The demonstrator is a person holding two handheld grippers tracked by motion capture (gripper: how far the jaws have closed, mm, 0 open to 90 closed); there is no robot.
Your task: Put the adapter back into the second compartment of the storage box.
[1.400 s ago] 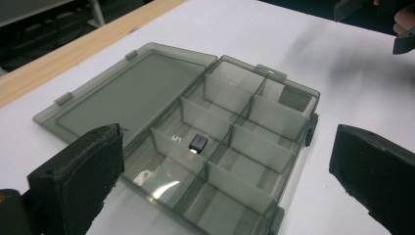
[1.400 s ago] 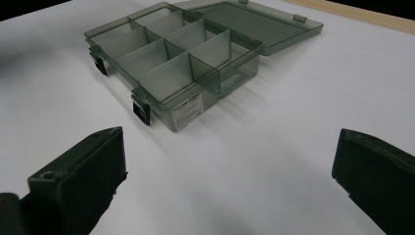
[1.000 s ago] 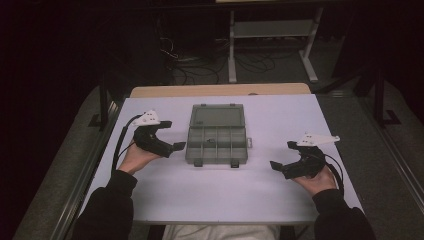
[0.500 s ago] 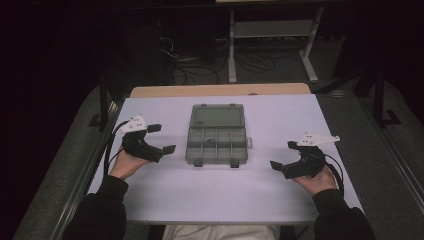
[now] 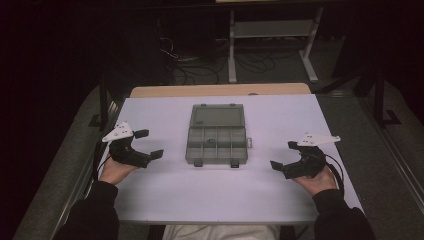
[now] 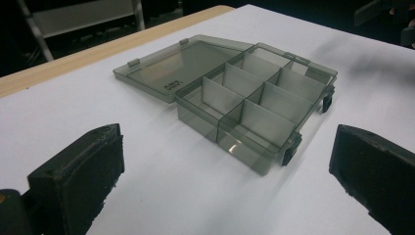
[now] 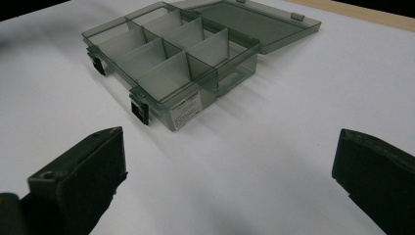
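A smoky grey clear plastic organiser box (image 5: 217, 134) lies open in the middle of the white table top, its lid (image 5: 217, 116) folded flat on the far side and its several compartments empty. The same box (image 6: 254, 105) stands ahead of the left gripper's jaws, and the box (image 7: 171, 54) lies ahead of the right gripper's jaws. My left gripper (image 5: 149, 144) rests on the table left of the box, open and holding nothing. My right gripper (image 5: 283, 155) rests right of the box, open and holding nothing. Both sit apart from the box.
The white table top (image 5: 200, 190) lies over a wooden board whose edge (image 5: 220, 90) shows at the far side. Beyond it are a dark floor with cables (image 5: 200, 70) and a metal stand (image 5: 270, 35). Bare table surrounds the box on every side.
My left gripper has drawn back leftward, away from the box's left side, toward the table's left edge. The right gripper and the box have stayed put.
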